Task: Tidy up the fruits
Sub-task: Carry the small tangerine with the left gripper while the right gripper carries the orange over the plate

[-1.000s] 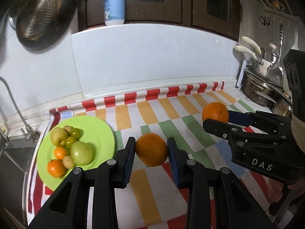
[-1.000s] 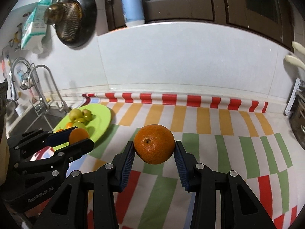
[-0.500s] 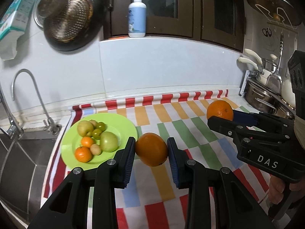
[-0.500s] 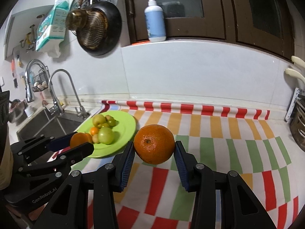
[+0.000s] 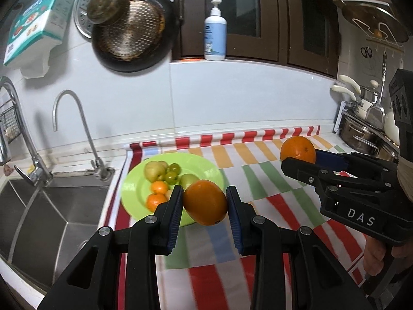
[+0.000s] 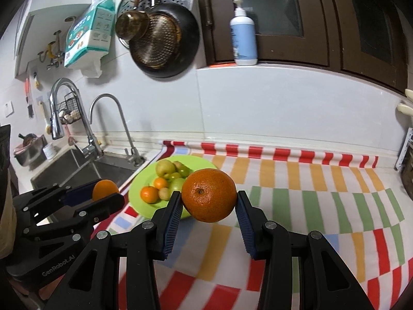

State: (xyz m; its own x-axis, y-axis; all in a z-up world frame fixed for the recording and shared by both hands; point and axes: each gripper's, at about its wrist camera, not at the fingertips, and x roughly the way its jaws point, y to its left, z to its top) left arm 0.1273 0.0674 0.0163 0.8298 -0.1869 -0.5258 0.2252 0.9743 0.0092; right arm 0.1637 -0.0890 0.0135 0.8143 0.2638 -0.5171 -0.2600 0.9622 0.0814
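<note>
My left gripper [image 5: 204, 201] is shut on an orange [image 5: 205, 202] and holds it above the striped cloth, just right of the green plate [image 5: 206, 166]. The plate holds several small fruits: a yellow-green apple [image 5: 155, 169], green ones and small oranges [image 5: 156, 201]. My right gripper [image 6: 208, 201] is shut on a second orange [image 6: 209, 195], also held in the air, right of the plate [image 6: 204, 161]. The right gripper with its orange [image 5: 298, 149] shows in the left wrist view. The left gripper with its orange [image 6: 104, 189] shows in the right wrist view.
A steel sink [image 5: 38, 214] with a tap [image 5: 77, 129] lies left of the plate. Pots [image 5: 361, 131] stand at the far right of the counter. A pan [image 5: 131, 36] hangs on the wall; a soap bottle [image 5: 215, 36] stands on the ledge.
Both grippers have risen and pulled back with their oranges. The plate now appears farther off, and the sink has come into view.
</note>
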